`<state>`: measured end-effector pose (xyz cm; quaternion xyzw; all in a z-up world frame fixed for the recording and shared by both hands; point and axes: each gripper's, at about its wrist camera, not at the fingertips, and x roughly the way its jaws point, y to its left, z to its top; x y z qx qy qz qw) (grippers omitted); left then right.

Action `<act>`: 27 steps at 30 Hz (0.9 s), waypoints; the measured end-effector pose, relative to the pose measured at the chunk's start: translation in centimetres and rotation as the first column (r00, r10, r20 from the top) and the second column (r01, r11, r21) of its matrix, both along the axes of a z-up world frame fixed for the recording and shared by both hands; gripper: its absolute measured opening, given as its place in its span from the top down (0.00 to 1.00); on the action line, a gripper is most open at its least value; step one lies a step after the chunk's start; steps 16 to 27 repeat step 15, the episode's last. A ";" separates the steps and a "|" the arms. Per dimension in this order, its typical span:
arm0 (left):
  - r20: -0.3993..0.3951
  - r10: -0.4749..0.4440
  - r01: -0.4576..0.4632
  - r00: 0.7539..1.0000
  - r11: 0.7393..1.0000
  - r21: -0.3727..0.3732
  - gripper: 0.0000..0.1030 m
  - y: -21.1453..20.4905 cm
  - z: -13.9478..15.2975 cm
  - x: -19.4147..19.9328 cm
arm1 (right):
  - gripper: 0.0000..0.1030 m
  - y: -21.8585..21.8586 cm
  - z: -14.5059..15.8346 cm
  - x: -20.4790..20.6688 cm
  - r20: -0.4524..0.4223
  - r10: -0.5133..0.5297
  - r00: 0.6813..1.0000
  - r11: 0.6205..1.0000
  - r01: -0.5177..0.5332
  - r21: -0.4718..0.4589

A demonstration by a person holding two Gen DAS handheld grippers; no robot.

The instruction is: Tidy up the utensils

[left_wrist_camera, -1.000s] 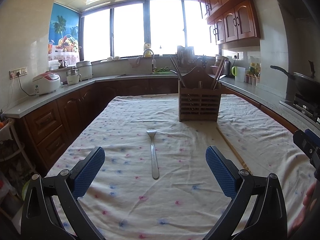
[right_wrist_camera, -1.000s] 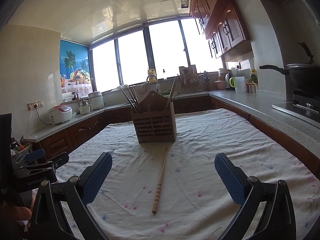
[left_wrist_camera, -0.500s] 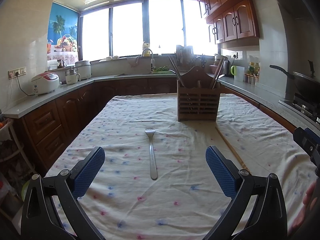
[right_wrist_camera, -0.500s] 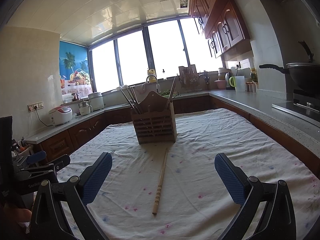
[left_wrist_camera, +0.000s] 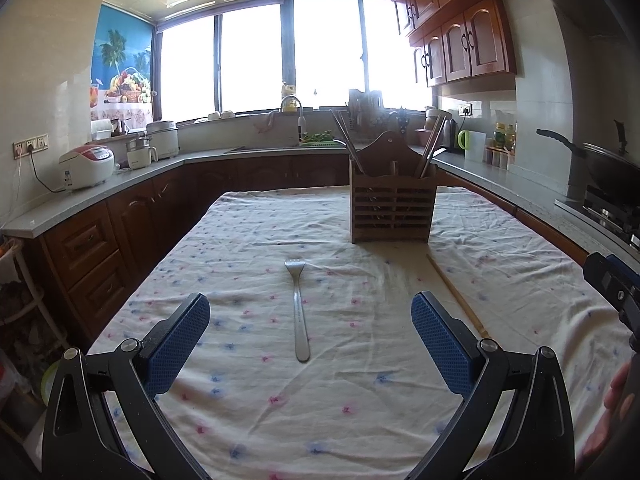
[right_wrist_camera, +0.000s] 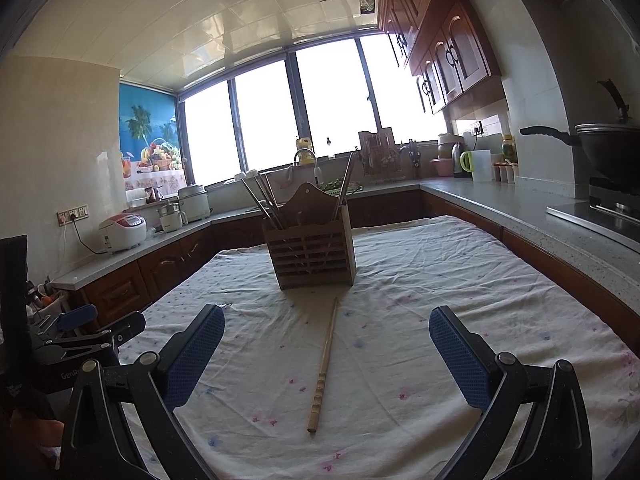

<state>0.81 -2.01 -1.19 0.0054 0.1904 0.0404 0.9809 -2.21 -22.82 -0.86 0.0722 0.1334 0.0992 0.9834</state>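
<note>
The fork (left_wrist_camera: 298,312) lies flat on the flowered cloth (left_wrist_camera: 360,400), tines pointing toward the far end, dead centre ahead of the left gripper (left_wrist_camera: 310,340). Compared with a second ago it sits a touch lower left in that view, so the left gripper has crept slightly, nothing big. The wooden chopstick (right_wrist_camera: 323,364) is just to the fork's right, lying lengthwise with its thin tip near the foot of the wooden holder (right_wrist_camera: 312,256); its place in the right gripper's (right_wrist_camera: 326,354) view hasn't really changed.

The holder stands upright further back on the bench (right_wrist_camera: 520,280), already with metal utensils leaning out of its left side and chopsticks out of its right. Nothing sits between either gripper and its utensil, just wrinkled cloth. Around the edges: a rice cooker (left_wrist_camera: 86,166) on the left counter, a wok (right_wrist_camera: 600,148) on the stove to the right.

Both grippers hover low over the near end of the bench, pointing forward, jaws spread wide with nothing in them. The left one shows up at the left edge of the right camera, level with it.
</note>
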 end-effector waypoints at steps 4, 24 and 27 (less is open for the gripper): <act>-0.003 -0.003 0.003 1.000 1.000 -0.001 0.00 0.0 0.1 0.1 | 0.00 0.2 0.1 -0.1 -0.003 -0.002 1.000 1.000 0.002 0.001; -0.017 -0.017 0.017 1.000 1.000 -0.011 0.00 -0.2 0.3 0.6 | 0.00 0.5 0.1 0.6 -0.044 -0.004 0.999 1.000 0.004 0.008; -0.017 -0.017 0.017 1.000 1.000 -0.011 0.00 -0.2 0.3 0.6 | 0.00 0.5 0.1 0.6 -0.044 -0.004 0.999 1.000 0.004 0.008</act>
